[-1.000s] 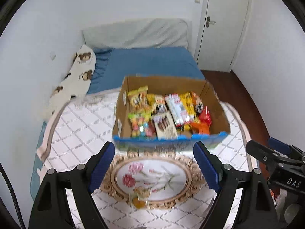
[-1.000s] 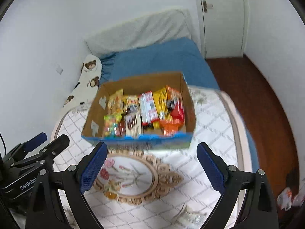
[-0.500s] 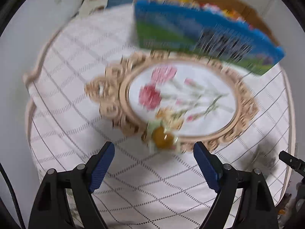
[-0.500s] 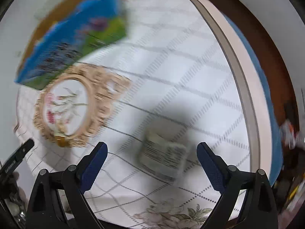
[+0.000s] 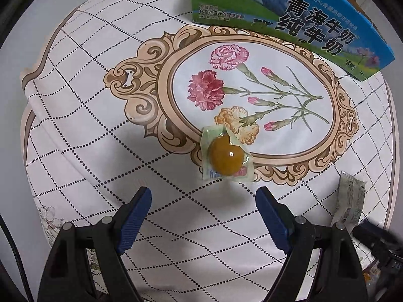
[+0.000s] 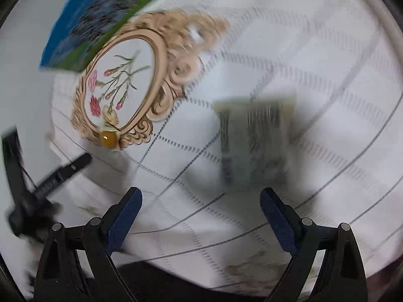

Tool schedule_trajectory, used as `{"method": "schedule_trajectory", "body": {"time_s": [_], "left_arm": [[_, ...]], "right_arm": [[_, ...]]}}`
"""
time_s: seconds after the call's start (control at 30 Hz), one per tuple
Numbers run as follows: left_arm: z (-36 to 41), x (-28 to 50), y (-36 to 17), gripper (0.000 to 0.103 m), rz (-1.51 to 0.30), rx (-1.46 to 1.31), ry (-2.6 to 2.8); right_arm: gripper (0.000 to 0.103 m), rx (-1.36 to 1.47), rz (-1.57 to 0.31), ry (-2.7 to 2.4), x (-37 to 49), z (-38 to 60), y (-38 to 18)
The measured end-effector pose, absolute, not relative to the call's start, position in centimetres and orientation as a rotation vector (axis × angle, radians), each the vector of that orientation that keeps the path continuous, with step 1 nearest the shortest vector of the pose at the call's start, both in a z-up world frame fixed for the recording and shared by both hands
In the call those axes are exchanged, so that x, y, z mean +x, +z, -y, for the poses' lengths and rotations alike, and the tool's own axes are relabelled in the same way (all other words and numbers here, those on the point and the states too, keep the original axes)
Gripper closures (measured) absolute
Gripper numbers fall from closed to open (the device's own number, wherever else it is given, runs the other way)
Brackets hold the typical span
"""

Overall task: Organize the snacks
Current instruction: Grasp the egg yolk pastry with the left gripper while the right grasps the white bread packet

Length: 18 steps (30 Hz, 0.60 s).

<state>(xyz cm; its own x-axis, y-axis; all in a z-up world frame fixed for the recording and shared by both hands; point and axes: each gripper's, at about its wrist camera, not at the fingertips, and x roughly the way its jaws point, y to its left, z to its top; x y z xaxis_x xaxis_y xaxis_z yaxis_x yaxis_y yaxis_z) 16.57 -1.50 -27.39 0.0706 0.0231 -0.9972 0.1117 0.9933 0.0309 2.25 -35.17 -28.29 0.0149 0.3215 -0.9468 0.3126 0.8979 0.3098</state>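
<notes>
A yellow jelly snack in a clear wrapper lies on the tablecloth at the lower rim of the floral oval. My left gripper is open and empty just in front of it. A grey-green snack packet lies flat on the cloth; my right gripper is open and empty just below it. That packet also shows in the left wrist view at the right edge. The jelly shows small in the right wrist view. The blue milk carton box holding snacks stands at the far side.
The round table carries a white checked cloth with a floral oval. The table edge curves at left. My left gripper's finger shows at the left of the blurred right wrist view.
Both grippers have dropped from a high view of the box down close to the tabletop. The left now faces the jelly, the right faces the grey packet. The right view is motion-blurred.
</notes>
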Motion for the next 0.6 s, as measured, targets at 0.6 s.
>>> {"method": "schedule_trajectory", "body": {"time_s": [0.6], "left_arm": [[-1.4,21.5,-34.1,0.019,-1.63,-0.014,-0.089]], "right_arm": [[0.041,0.381,-1.638,-0.049,6.1,33.0,-33.5]]}}
